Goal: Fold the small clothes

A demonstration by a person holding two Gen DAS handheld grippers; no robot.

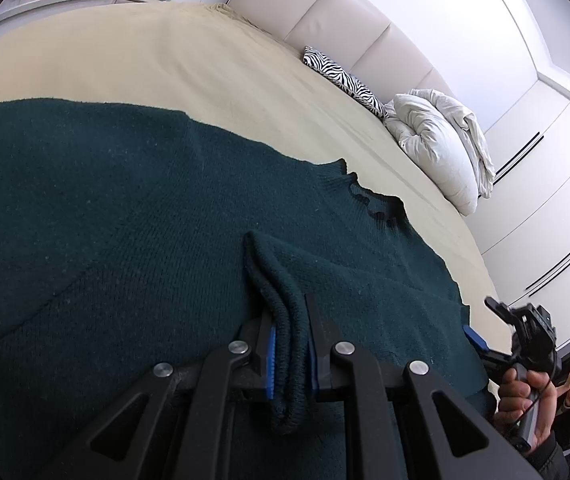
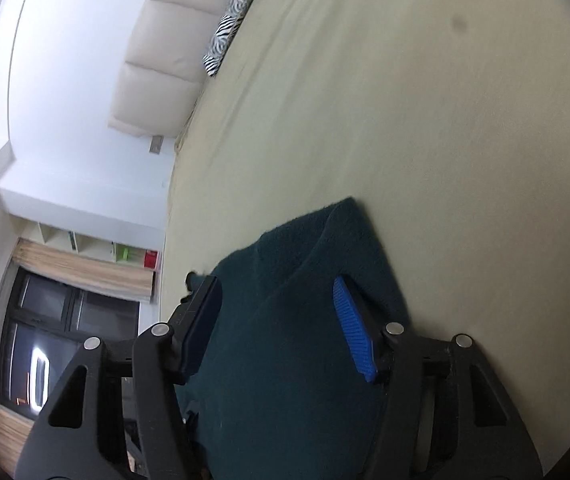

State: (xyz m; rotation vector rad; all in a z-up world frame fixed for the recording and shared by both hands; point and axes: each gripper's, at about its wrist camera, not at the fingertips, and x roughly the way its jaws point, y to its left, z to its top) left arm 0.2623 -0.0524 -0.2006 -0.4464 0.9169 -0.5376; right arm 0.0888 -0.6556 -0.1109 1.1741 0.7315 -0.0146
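Sweater (image 1: 105,220) cuff pinched in left gripper (image 1: 291,344), body beyond

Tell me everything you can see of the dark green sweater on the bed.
The dark green sweater is a fine knit, slightly fuzzy, with a ribbed, wavy collar. It lies spread mostly flat on the beige bed cover. One ribbed edge is folded over and pinched between the blue pads of the left tongs, which are shut on it. In the right wrist view, another part lies between the right tongs, whose pads stand apart from the cloth.
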